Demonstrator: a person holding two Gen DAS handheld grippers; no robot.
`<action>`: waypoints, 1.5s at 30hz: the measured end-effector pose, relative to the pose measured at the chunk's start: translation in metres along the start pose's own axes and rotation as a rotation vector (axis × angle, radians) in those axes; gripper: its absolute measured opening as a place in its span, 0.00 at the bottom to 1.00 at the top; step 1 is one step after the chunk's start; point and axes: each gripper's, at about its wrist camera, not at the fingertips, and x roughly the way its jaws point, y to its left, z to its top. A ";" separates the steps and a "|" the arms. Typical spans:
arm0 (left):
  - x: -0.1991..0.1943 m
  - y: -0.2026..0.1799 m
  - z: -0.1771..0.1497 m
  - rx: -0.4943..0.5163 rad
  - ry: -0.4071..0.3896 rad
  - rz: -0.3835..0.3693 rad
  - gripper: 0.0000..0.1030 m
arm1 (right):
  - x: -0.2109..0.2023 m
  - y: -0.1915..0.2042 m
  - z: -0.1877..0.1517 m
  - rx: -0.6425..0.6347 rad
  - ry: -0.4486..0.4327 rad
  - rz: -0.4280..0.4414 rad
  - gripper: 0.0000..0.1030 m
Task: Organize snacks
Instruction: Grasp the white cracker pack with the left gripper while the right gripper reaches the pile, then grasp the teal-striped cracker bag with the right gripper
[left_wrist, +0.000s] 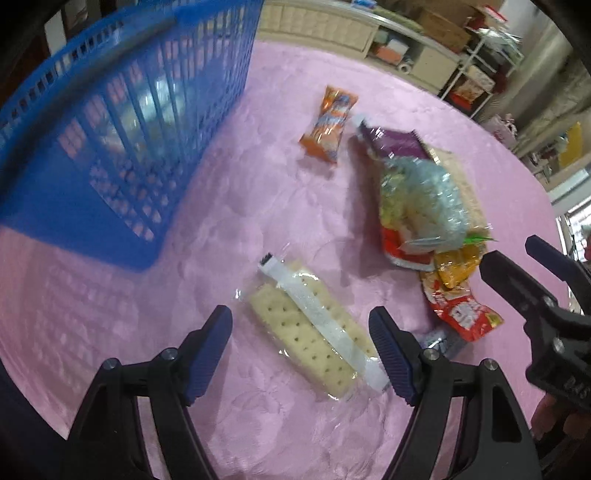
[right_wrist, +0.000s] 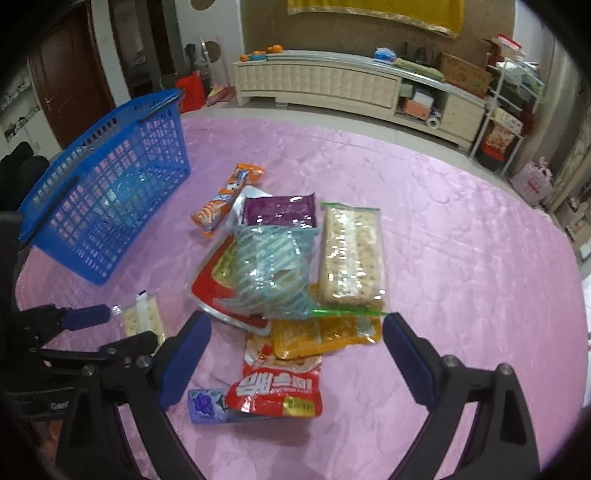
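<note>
Left wrist view: the left gripper (left_wrist: 301, 354) hangs over a lone cracker pack (left_wrist: 308, 332) on the pink surface (left_wrist: 110, 332), fingers apart and straddling it, seemingly lined up for pickup; the blue basket (left_wrist: 122, 122) stands near.

Right wrist view: the right gripper (right_wrist: 295, 360), fingers apart and empty, hovers over the snack pile (right_wrist: 284, 273).
</note>
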 end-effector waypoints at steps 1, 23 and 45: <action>0.003 0.001 0.000 -0.009 0.004 0.003 0.73 | 0.003 -0.001 -0.002 -0.005 0.000 0.007 0.93; 0.003 -0.012 -0.024 0.062 -0.041 0.122 0.46 | 0.007 -0.022 -0.013 0.062 -0.001 0.051 0.93; -0.019 -0.024 0.016 0.201 -0.196 0.114 0.46 | 0.055 -0.001 0.020 0.043 0.013 0.101 0.83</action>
